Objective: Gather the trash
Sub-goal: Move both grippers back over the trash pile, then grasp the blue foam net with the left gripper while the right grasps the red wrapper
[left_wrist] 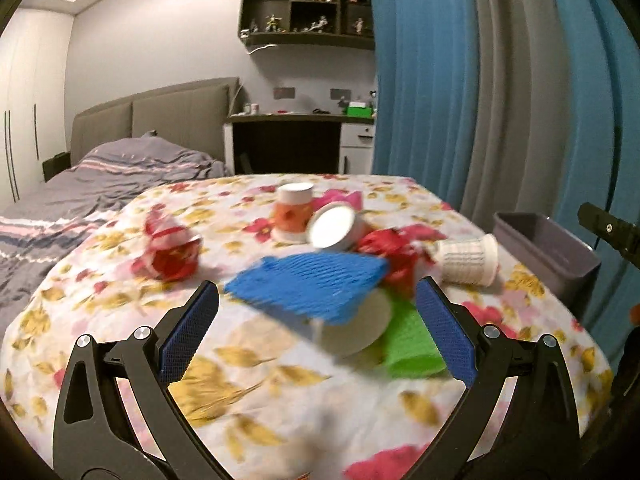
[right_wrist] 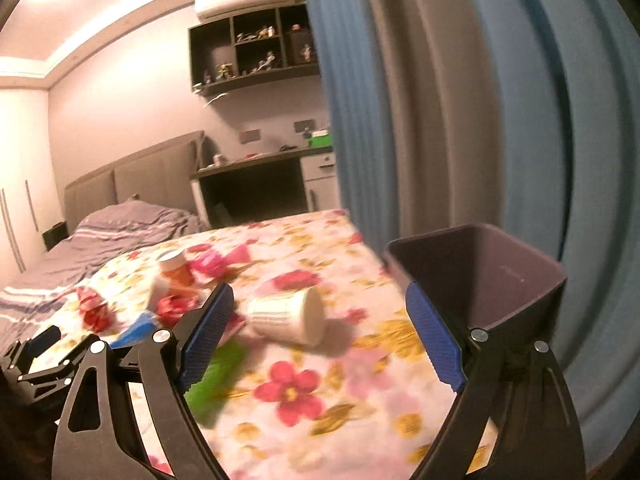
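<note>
Trash lies on the floral tablecloth (left_wrist: 280, 400). In the left wrist view my left gripper (left_wrist: 318, 304) is open and empty, its jaws either side of a blue mesh sheet (left_wrist: 312, 286) lying over a white cup (left_wrist: 356, 332) and a green piece (left_wrist: 408, 344). Beyond are red wrappers (left_wrist: 172, 254), an orange cup (left_wrist: 292, 210), a tipped white cup (left_wrist: 334, 226) and a ribbed white cup (left_wrist: 470, 260). My right gripper (right_wrist: 320, 330) is open and empty, near the ribbed cup (right_wrist: 288, 316) on its side. The dark bin (right_wrist: 480, 280) stands at the table's right edge.
A bed (left_wrist: 100, 176) with grey striped bedding is behind the table on the left. Blue and grey curtains (left_wrist: 480, 100) hang close on the right, behind the bin (left_wrist: 548, 256). A desk (left_wrist: 300, 128) and wall shelves stand at the back.
</note>
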`<state>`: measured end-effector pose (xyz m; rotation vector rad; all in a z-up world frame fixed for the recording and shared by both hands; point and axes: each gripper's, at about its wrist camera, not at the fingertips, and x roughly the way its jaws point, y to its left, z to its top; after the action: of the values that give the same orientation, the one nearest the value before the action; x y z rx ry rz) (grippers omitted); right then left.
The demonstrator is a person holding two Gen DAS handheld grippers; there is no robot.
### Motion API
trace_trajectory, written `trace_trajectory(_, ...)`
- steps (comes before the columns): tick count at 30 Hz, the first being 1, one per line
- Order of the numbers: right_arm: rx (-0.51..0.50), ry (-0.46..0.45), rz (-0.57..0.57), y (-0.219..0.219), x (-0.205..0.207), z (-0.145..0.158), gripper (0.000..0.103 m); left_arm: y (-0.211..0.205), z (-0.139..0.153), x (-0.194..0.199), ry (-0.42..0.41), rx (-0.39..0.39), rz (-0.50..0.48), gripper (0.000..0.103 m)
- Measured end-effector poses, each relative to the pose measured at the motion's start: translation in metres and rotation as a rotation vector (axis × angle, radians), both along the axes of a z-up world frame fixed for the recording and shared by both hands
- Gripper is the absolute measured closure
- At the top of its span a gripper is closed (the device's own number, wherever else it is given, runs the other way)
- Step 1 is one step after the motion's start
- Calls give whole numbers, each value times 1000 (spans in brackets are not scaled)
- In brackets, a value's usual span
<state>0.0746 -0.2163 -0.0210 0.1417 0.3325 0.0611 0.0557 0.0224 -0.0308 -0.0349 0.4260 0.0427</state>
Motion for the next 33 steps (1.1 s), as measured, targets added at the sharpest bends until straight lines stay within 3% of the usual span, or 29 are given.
trace_trajectory(8, -6, 19, 41, 24, -2, 0, 18, 11, -8, 12, 53, -47, -50, 6)
trace_trajectory(13, -12, 35, 39, 24, -1, -2, 18, 17, -18, 26, 116, -124, -77, 17)
trace_trajectory(17, -15, 43, 33, 23, 0, -6, 18, 34, -23, 32, 160, -257, -92, 25)
trace_trajectory(23, -19, 49, 38, 25, 4, -9, 18, 55, -26, 39, 192, -437, -110, 27)
trace_trajectory(28, -23, 57, 43, 27, 6, -12, 18, 65, -38, 58, 248, -604, -130, 35)
trace_trajectory(31, -26, 56, 43, 28, 6, -12, 18, 70, -47, 69, 282, -712, -145, 43)
trace_trajectory(33, -29, 55, 44, 28, 6, -13, 18, 73, -53, 76, 297, -791, -157, 54)
